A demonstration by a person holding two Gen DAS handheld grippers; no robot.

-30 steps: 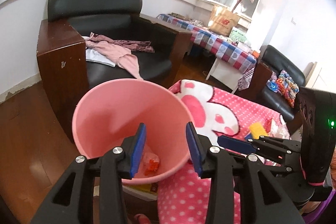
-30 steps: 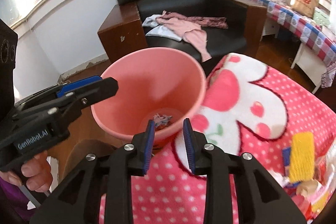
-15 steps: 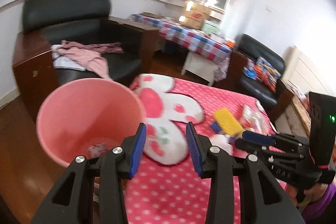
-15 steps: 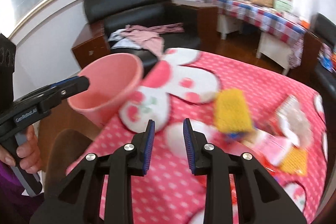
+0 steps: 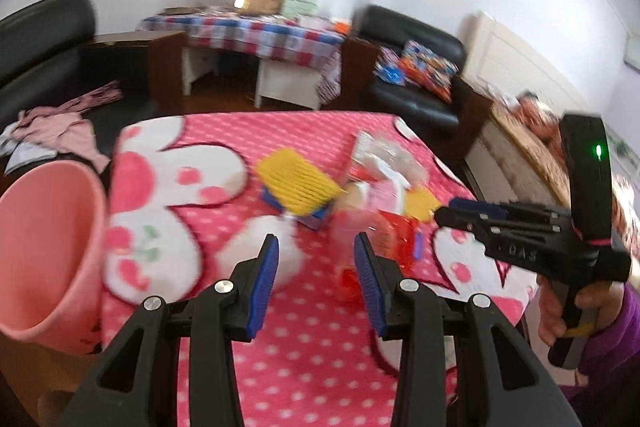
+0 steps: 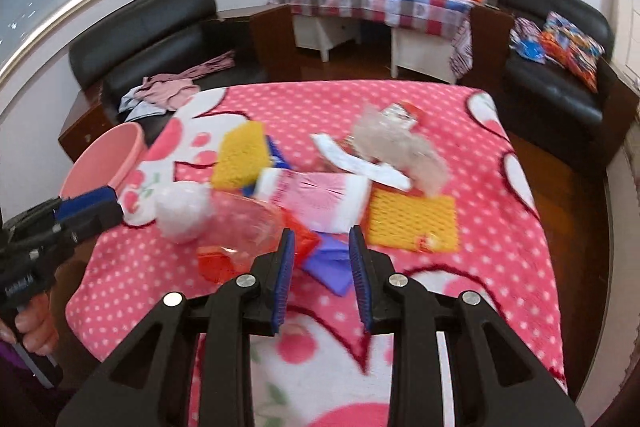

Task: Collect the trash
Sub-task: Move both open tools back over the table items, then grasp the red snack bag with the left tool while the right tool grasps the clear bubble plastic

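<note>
A pile of trash lies on the table's pink dotted blanket [image 6: 500, 267]: a yellow net sleeve [image 6: 240, 155], a second yellow piece [image 6: 412, 223], a pink-white packet [image 6: 320, 199], crumpled clear plastic [image 6: 400, 143], a white wad [image 6: 182, 211], a red-and-clear box [image 6: 248, 239] and a purple scrap [image 6: 328, 265]. The pink bin [image 5: 44, 247] stands off the table's left edge. My left gripper [image 5: 316, 251] is open and empty above the blanket, short of the white wad [image 5: 280, 251]. Over the purple scrap, my right gripper [image 6: 322, 247] is also open with nothing between its pads.
A black armchair [image 6: 160, 27] with clothes on it stands behind the bin. A checked-cloth table [image 6: 380, 3] with boxes is at the back, and another black armchair [image 6: 552, 83] with a bright cushion at the right. A wooden floor surrounds the table.
Both grippers swung right, away from the pink bin and over the trash pile on the blanket. The bin slid to the left edge of both views. Neither gap changed.
</note>
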